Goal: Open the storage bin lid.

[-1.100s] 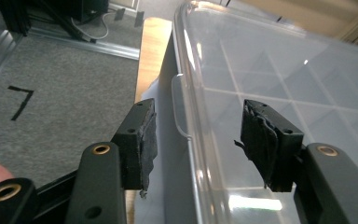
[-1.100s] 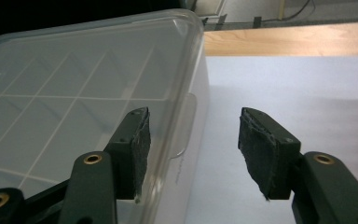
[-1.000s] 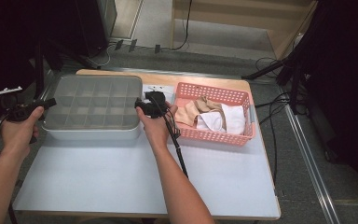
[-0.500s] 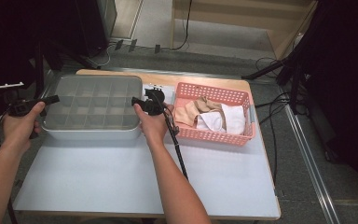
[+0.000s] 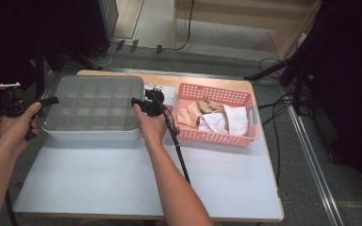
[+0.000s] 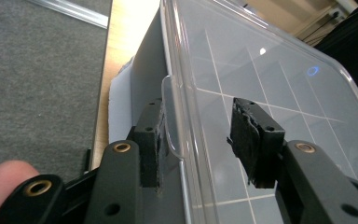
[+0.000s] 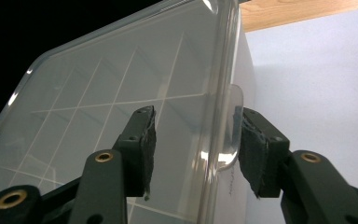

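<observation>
Between the jaws of each tool sits one end of the grey compartmented storage box with its clear plastic lid [image 5: 93,109] — the box rests on the pale tabletop [image 5: 122,188], the left tool [image 5: 33,107] at its left end and the right tool [image 5: 146,104] at its right end, well apart from each other with the whole box between them.

Seen from the left gripper view, the left tool [image 6: 200,140] straddles the lid's rim and its small clear tab [image 6: 173,116]; one pad lies against the tab's outer side, the other stands off above the lid, so the jaws are partly spread and have just been closing. Seen from the right gripper view, the right tool [image 7: 193,140] frames the matching tab [image 7: 230,126] the same way — outer pad just touching it, inner pad apart — and its jaws have also just been closing.

Beyond the right tool lies a pink perforated plastic basket [image 5: 245,136] holding folded cloths, untouched.

The step in hand looks like taking hold of the lid at both ends. Next, I judge, both tools must finish pinching the tabs, then lift evenly so the lid comes off level without dragging the box.
</observation>
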